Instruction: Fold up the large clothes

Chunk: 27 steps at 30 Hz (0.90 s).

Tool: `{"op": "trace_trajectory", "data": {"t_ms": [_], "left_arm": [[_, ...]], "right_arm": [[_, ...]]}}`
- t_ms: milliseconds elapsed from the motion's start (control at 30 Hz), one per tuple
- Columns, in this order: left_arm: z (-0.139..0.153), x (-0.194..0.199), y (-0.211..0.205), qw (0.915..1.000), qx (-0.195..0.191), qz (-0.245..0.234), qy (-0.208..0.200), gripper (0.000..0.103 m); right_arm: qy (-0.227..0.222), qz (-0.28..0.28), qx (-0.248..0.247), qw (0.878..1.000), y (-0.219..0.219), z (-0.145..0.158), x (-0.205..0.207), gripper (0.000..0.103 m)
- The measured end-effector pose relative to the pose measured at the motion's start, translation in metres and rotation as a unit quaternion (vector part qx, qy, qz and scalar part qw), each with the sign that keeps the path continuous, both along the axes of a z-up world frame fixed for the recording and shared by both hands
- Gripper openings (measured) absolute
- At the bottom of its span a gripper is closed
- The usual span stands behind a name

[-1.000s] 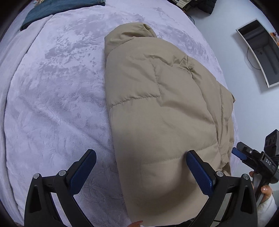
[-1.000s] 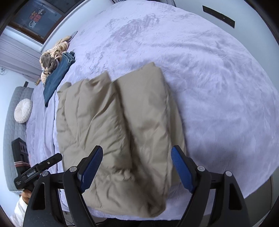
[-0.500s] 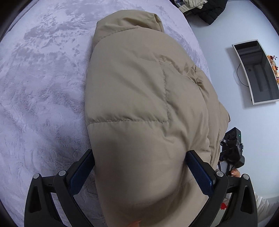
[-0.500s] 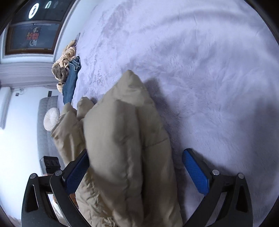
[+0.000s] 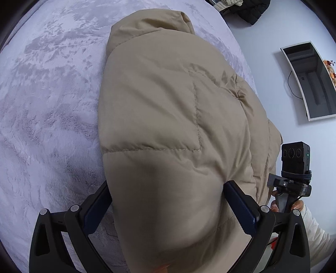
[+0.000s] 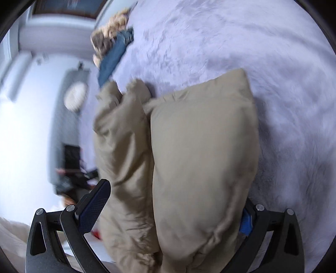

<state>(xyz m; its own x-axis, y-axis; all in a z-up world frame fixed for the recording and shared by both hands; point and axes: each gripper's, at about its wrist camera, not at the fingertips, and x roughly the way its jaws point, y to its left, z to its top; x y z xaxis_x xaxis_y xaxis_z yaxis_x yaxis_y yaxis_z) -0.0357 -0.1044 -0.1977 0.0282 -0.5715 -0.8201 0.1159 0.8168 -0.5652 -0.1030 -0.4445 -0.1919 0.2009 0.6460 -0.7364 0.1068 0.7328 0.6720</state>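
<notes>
Both grippers, left (image 5: 168, 210) and right (image 6: 170, 218), stood spread wide around the jacket (image 5: 168, 126) at the bed's (image 5: 48, 126) edge; a firm clamp could not be told.

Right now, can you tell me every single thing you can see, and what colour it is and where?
puffy jacket: one, beige, folded on the bed, its near end between both pairs of tongs
bed cover: one, pale lilac, fuzzy, under the jacket
jeans: one, blue, at the far edge of the bed
furry thing: one, tan, beside the jeans; too blurred to name
dark clothes: a heap, black, on the floor beyond the bed
mirror: one, white frame, beside the bed
round cushion: one, white, on a grey seat
left tongs: black with blue pads, wide open around the jacket
right tongs: the same, wide open around the jacket
hand: one, pale sleeve, holding the right tongs
</notes>
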Motion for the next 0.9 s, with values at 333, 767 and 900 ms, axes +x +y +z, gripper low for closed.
{"op": "trace_trajectory", "data": {"t_ms": [333, 767, 900], "left_arm": [[-0.024, 0.03, 0.017, 0.9922, -0.12, -0.012, 0.03, 0.103], [-0.044, 0.04, -0.027, 0.9906, -0.125, -0.022, 0.05, 0.103], [-0.027, 0.04, -0.05, 0.9978, -0.053, -0.03, 0.024, 0.103]], "right_arm": [[0.012, -0.014, 0.071, 0.997, -0.018, -0.023, 0.01, 0.103], [0.033, 0.017, 0.089, 0.995, 0.002, -0.046, 0.037, 0.103], [0.036, 0.007, 0.08, 0.996, 0.003, -0.043, 0.035, 0.103]]}}
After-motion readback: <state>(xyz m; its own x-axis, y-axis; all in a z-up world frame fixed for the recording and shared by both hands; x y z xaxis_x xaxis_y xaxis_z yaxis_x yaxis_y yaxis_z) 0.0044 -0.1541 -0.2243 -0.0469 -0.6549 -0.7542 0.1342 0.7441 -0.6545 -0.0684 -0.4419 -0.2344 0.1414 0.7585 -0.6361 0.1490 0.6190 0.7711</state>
